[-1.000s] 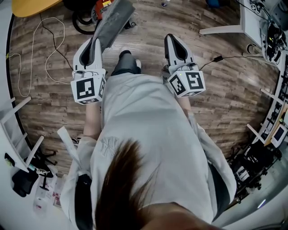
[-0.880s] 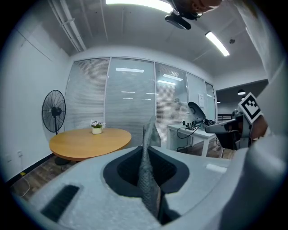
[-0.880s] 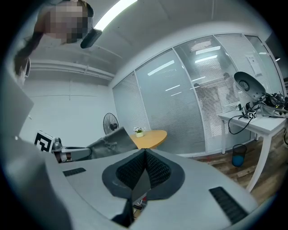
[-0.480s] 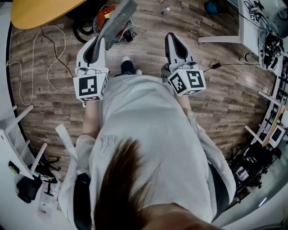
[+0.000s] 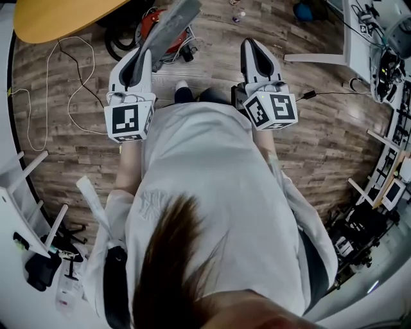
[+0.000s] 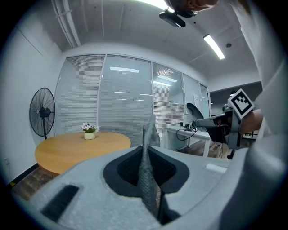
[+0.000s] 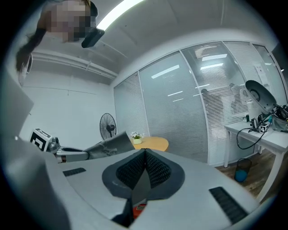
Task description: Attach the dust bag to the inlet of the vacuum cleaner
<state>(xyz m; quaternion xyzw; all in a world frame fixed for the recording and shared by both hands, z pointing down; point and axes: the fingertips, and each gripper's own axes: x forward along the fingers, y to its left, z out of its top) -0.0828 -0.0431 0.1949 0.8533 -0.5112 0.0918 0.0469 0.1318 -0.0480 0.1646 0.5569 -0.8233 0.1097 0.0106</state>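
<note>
A grey dust bag (image 5: 168, 24) sticks out forward from my left gripper (image 5: 142, 56), which is shut on its near end. In the left gripper view the bag's woven fabric (image 6: 150, 134) stands edge-on between the dark pads. Just past the bag, a red and black vacuum cleaner (image 5: 174, 44) lies on the wooden floor, partly hidden by the bag; its inlet cannot be made out. My right gripper (image 5: 251, 45) is held level beside the left one, shut with nothing in it (image 7: 144, 155). From the right gripper view the left gripper with the bag (image 7: 110, 144) shows at the left.
A round wooden table (image 5: 48, 16) stands at the far left with a small flower pot (image 6: 89, 131) on it, and a standing fan (image 6: 41, 112) beside it. Cables (image 5: 80, 64) trail over the floor. A white desk (image 5: 350, 35) and a blue bin (image 7: 243, 170) are at the right.
The person has stepped forward, carrying both grippers toward the table. The vacuum cleaner has come further into view beyond the bag. The grip on the bag is unchanged.
</note>
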